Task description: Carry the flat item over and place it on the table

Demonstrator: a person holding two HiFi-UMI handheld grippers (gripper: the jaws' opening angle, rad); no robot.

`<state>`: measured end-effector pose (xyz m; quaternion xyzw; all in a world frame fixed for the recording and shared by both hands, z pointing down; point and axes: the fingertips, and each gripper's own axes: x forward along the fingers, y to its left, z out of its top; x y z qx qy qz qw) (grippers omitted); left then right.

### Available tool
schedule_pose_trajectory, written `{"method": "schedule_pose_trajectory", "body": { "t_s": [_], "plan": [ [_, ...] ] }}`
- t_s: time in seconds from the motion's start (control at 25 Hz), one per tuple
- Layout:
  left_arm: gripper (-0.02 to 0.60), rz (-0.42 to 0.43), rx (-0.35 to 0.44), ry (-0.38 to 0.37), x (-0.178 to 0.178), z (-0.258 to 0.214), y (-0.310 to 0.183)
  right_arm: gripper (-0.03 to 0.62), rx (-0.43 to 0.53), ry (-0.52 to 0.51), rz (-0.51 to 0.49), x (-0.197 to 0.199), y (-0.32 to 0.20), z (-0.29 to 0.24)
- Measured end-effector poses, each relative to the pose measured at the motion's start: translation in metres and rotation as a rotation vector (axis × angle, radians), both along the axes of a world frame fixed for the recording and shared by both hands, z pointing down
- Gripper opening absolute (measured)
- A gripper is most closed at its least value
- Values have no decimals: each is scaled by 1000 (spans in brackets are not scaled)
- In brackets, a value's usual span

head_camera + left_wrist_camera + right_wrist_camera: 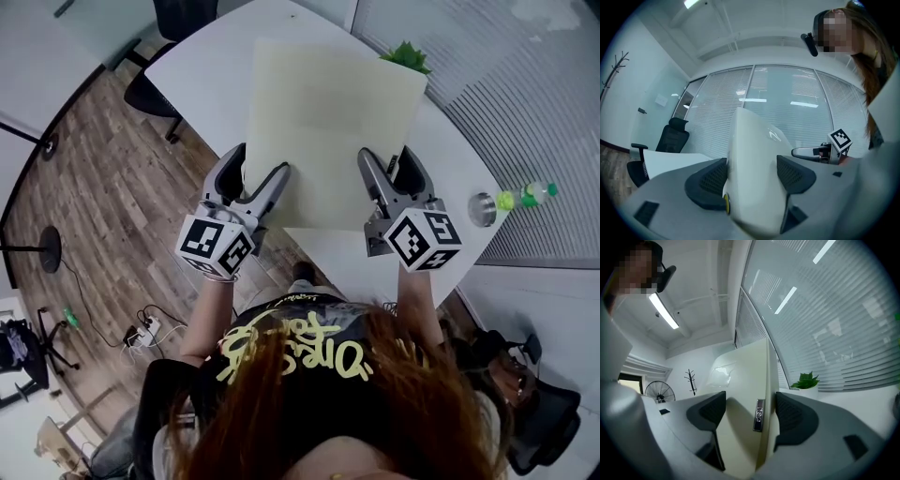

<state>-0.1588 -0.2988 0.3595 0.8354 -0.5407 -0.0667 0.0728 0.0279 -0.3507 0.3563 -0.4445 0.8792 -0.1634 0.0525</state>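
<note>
Flat cream board [328, 122]: held over white table [202, 75]; near edge clamped by left gripper [261, 164] and right gripper [386, 155]; potted plant [405, 56] behind far corner.

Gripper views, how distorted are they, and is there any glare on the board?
Left gripper view: strong fisheye with dark corners; the board bulges close and soft between the jaws, with a small bright glint. Right gripper view: same fisheye, the blinds curve, and a pale reflection patch sits on the board. Head view: milder bending, board evenly lit, no glare.
</note>
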Motion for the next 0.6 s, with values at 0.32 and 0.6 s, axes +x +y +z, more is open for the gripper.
{"method": "schedule_pose_trajectory", "body": {
  "t_s": [0.32,0.6],
  "plan": [
    [333,39,-12,10,-17,-7,-13,322,-13,0,35,-15,-6,-7],
    [333,108,-10,6,-12,-14,-31,322,-15,-5,101,-8,-12,-13]
  ]
}}
